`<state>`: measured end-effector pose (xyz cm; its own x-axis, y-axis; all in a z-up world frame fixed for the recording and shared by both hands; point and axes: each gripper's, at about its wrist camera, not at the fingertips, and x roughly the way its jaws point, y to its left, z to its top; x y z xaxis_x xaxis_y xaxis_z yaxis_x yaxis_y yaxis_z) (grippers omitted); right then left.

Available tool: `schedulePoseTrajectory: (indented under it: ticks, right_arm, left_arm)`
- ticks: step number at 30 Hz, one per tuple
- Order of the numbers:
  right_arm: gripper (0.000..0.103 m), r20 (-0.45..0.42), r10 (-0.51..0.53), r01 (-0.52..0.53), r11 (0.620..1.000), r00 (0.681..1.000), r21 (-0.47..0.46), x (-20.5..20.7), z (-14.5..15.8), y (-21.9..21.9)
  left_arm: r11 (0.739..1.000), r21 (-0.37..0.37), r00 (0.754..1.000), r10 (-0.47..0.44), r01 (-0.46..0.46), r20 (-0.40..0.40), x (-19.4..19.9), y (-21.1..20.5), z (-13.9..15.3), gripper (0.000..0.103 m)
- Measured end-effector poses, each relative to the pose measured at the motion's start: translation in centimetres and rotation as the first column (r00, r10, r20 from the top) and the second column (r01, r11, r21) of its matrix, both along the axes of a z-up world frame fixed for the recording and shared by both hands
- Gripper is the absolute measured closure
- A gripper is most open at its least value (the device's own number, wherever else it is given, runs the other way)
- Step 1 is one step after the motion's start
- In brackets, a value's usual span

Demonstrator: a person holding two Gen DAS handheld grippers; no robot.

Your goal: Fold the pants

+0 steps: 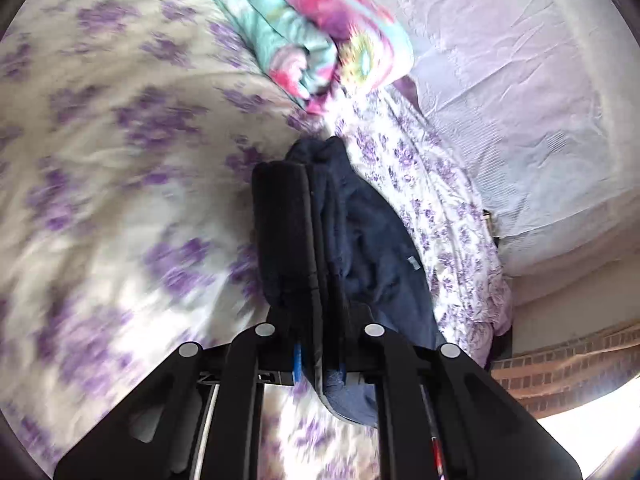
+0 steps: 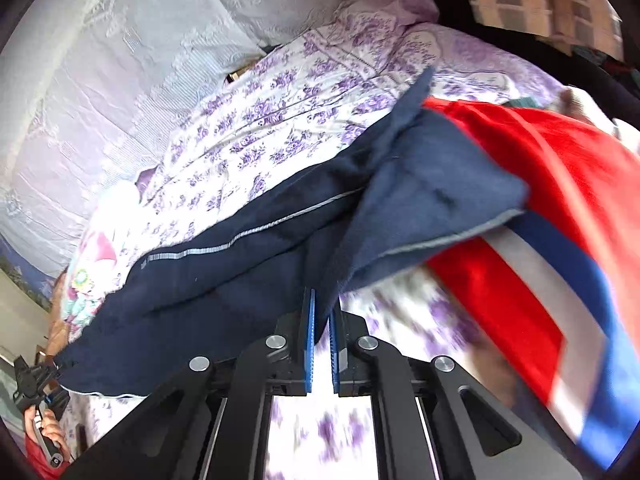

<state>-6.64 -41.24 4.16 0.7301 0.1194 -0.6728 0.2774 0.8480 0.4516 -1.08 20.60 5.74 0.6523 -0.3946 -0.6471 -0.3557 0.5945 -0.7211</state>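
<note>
Pants [image 1: 360, 240], navy fleece, run straight ahead along the left gripper [image 1: 320, 184] fingers in the left wrist view, pinched between them and hanging above the floral bedsheet [image 1: 100, 140], near its pillow-side edge. Right wrist view: the right gripper [image 2: 322, 300] jaws are closed on a fold of the same cloth, whose long axis stretches leftward across the bed toward the left gripper; a red striped blanket [image 2: 540, 200] lies just beside. Fabric looks thick, limp, seam-striped.
</note>
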Motion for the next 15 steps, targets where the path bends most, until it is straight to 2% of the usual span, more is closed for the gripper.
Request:
schedulePoseTrajectory:
  ticks: [4,9,12,15]
  right_arm:
    - [0.097,-0.026,0.037,-0.036,0.998,0.999,0.046,-3.5,-0.4,0.2]
    - [0.098,-0.122,0.119,-0.114,0.993,0.985,0.041,-8.2,-1.7,2.1]
    - [0.098,-0.188,0.133,-0.124,0.99,0.973,0.059,-10.2,-3.1,2.8]
    - [0.098,-0.235,0.134,-0.125,0.991,0.963,0.053,-11.0,-4.7,2.9]
  left_arm:
    - [0.999,-0.033,0.998,0.039,-0.041,-0.04,-6.2,2.8,-0.3,0.093]
    - [0.997,0.029,0.987,0.076,-0.073,-0.142,-14.2,4.6,-1.8,0.092]
    - [0.993,-0.01,0.971,0.113,-0.118,-0.21,-17.4,5.4,-4.2,0.092]
    - [0.992,-0.023,0.967,0.113,-0.121,-0.228,-18.6,5.5,-5.8,0.088]
